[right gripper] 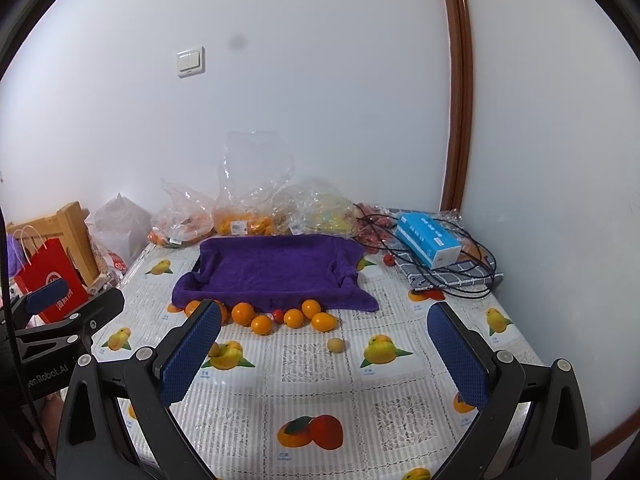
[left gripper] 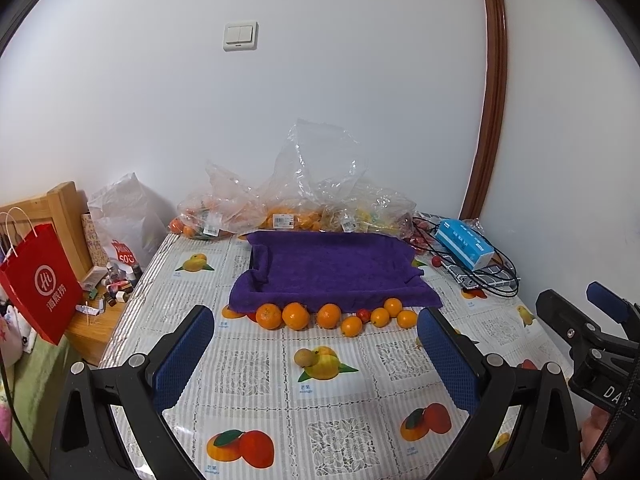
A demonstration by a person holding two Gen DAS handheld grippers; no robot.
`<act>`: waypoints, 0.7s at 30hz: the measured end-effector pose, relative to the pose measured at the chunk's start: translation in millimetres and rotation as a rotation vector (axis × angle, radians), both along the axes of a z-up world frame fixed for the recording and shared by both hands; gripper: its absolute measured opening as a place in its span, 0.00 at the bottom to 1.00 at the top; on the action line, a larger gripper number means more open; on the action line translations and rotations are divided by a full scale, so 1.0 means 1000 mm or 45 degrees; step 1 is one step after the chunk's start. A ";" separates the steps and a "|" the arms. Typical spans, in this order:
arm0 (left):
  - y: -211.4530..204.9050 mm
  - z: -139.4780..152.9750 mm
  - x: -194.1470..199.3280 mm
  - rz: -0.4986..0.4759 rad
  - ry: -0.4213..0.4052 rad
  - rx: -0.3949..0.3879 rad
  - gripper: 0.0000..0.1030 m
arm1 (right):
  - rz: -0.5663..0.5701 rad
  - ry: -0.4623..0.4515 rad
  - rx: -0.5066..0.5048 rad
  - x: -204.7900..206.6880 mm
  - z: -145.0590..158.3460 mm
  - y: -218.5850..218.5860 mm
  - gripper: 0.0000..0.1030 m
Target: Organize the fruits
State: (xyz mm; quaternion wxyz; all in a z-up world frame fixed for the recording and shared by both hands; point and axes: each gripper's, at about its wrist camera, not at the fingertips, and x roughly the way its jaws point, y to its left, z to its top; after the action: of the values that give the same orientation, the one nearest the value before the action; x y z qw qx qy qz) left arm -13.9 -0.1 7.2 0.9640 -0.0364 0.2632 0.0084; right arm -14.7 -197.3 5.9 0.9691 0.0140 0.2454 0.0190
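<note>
**Fruit not yet sorted, both tools empty**

Bottom of each frame: left tool point(left gripper: 316, 360) and right tool point(right gripper: 324, 356) hang wide open over the counter point(right gripper: 320, 392), gripping nothing. Mid-frame, a small tan fruit point(right gripper: 335, 345) sits alone. Beyond it, oranges point(left gripper: 297, 315) and a tiny red fruit point(left gripper: 363, 314) line the near edge of the purple towel-lined tray point(left gripper: 332, 268), which looks empty, so the task reads as barely started. Plenty of bare counter in front. Far side is crowded: fruit bags point(left gripper: 280, 216) at the wall, cables point(right gripper: 452, 276) at right; the counter's left edge drops off.
</note>
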 end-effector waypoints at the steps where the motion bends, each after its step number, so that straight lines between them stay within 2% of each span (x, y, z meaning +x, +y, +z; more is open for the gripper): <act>1: 0.000 0.000 0.000 0.000 0.000 0.000 0.99 | -0.002 -0.005 0.003 0.000 0.000 -0.001 0.99; 21: 0.006 -0.005 0.010 0.034 0.032 0.000 1.00 | -0.013 -0.010 -0.020 0.000 -0.005 0.001 0.99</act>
State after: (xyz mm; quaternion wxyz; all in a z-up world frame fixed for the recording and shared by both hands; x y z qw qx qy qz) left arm -3.9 5.6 1.8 0.9605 -0.0398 0.2747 0.0218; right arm -14.5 -196.8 0.9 0.9702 0.0075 0.2417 0.0123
